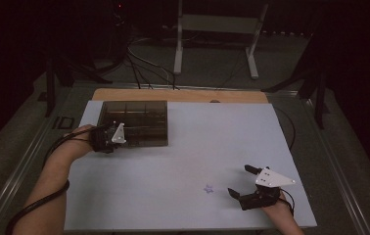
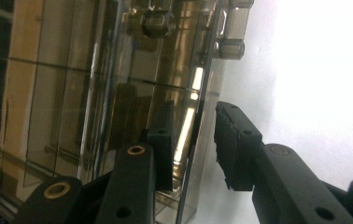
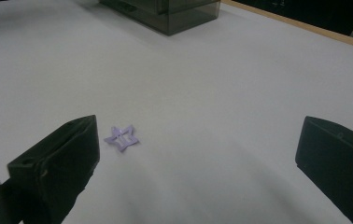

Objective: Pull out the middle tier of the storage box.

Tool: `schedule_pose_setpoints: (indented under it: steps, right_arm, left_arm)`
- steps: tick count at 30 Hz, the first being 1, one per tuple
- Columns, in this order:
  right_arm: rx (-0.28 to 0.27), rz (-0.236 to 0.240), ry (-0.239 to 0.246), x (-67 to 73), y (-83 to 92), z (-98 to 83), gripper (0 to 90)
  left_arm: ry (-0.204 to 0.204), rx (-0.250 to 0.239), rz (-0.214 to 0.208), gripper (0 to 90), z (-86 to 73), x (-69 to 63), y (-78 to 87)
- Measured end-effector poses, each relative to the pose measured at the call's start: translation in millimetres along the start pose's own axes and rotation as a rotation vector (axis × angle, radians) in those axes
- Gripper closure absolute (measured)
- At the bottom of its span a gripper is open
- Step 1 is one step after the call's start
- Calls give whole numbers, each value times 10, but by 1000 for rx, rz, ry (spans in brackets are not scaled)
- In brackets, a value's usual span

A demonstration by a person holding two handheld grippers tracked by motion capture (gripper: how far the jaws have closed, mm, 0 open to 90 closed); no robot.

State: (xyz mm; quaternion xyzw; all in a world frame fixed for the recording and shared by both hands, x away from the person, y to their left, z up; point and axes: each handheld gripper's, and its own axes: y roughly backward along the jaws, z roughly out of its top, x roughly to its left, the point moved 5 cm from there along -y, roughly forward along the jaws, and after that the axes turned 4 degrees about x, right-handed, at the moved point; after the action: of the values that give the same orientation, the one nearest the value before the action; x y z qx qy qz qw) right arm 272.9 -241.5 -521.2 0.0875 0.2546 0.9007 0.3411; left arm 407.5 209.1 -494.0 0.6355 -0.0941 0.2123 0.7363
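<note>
There is one smoky plastic box at the left jaws, and one purple star just beside the right jaws.

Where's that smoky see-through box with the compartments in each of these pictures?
High view: the box sits at the table's far left, the left gripper at its near edge.
Left gripper view: the box takes up the left half.
Right gripper view: top centre.
Shared landmark: the white tabletop.
</note>
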Motion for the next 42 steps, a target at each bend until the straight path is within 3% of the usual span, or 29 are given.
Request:
schedule_pose_setpoints:
  steps: [10,16,26,36,42]
  right_arm:
    - [1,2,-3,4,-4,-1,1]
    - [4,3,-5,5,-9,-5,1]
    - [5,4,-4,1,-10,-8,1]
    - [5,2,-4,-5,-12,-10,1]
    - [5,2,-5,-5,-12,-9,1]
  left_arm:
    - [-13,28,-46,736,7,14,-73]
    - [-56,49,-66,737,32,16,-119]
    - [-116,43,-108,780,53,37,-127]
    - [-116,50,-127,790,57,42,-119]
    - [-124,43,-161,804,52,18,-92]
